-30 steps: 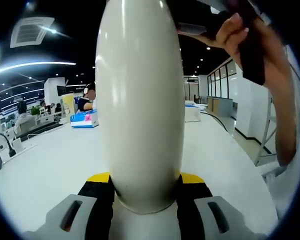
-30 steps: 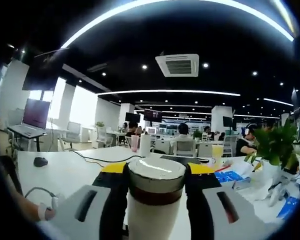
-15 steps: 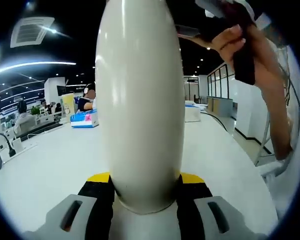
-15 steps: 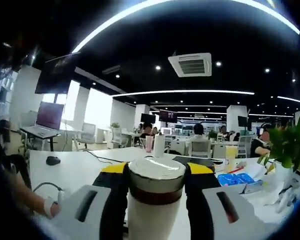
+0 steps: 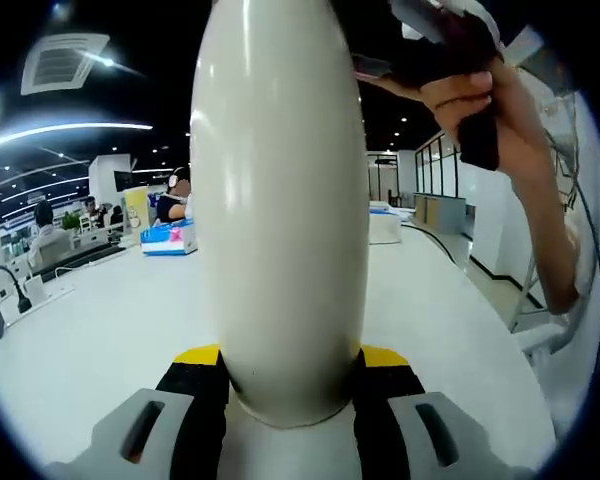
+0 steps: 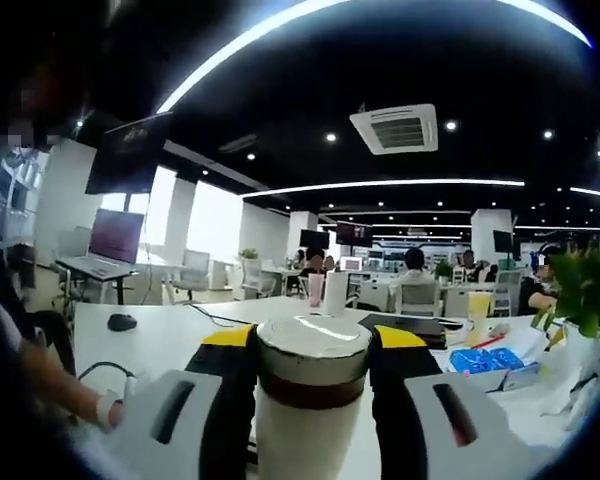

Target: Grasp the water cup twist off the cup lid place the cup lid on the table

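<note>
The left tongs [image 5: 290, 372] are clamped on the body of a cream-white water cup [image 5: 280, 200], which stands upright between the yellow-tipped jaws and rises past the top of the left gripper view. In the right gripper view, the right tongs [image 6: 312, 345] are closed on the cup lid [image 6: 312, 360], a cream cap with a pale flat top and a brown band beneath it, held level between the jaws and lifted above the counter [image 6: 170, 335].

The left gripper view looks across a broad white counter [image 5: 100, 340] that runs away bare on both sides of the cup toward blue-and-white boxes [image 5: 168, 238] and seated people far back. At its upper right, a person's hand [image 5: 480, 100] grips a dark handle, with the forearm running down the right edge. The right gripper view takes in the other side of the room: a computer mouse [image 6: 122, 322] and a trailing cable [image 6: 220, 318] on the counter to the left, an open laptop [image 6: 110, 245] on a farther desk, a dark flat device [image 6: 410, 325] just behind the lid, blue packets [image 6: 480, 360] to the right, and a leafy plant [image 6: 585, 290] at the right edge. Open counter lies left of the lid; the right side is crowded.
</note>
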`<state>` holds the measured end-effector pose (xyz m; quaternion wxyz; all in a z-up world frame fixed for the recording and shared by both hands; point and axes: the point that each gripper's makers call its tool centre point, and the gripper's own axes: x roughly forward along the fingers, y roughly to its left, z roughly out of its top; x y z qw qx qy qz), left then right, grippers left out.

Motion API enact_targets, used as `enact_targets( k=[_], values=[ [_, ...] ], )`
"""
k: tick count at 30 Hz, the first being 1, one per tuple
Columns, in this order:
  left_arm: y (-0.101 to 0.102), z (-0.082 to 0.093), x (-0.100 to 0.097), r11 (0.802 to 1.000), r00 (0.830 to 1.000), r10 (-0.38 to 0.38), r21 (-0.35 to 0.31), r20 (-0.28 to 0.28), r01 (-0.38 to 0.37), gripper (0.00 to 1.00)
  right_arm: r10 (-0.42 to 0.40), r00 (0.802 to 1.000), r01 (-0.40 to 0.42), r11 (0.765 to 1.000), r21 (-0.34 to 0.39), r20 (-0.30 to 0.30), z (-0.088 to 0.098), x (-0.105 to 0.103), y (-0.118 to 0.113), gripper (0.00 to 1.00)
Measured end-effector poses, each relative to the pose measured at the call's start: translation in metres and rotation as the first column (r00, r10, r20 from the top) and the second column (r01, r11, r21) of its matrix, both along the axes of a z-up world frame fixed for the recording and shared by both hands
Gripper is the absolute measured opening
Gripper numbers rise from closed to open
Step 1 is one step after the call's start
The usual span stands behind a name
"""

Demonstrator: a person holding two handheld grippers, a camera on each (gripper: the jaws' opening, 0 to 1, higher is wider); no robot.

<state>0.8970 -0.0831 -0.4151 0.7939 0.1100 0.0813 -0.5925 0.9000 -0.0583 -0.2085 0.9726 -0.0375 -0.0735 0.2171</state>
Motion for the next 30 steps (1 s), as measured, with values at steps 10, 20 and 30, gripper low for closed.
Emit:
enact_targets(
  k=[10,20,30],
  values=[
    [-0.0001,-0.0002,0.0006,1.0,1.0,0.001,0.0,-0.002,-0.001,0.5,0.068,0.998,-0.068,0.998,-0.002,-0.004,-0.0007,0.0002,0.0022,0.47],
    [-0.0004,-0.0001,-0.0001,1.0,1.0,0.002,0.0,-0.001,-0.002,0.5,0.165,0.986,-0.166,0.986,-0.002,-0.014,-0.0021,-0.0027,0.0043,0.46],
    [0.0,0.0001,-0.0005,1.0,1.0,0.002,-0.001,-0.003,-0.002,0.5,0.254,0.967,-0.254,0.967,-0.001,-0.019,-0.0022,-0.0032,0.006,0.46]
  ],
)
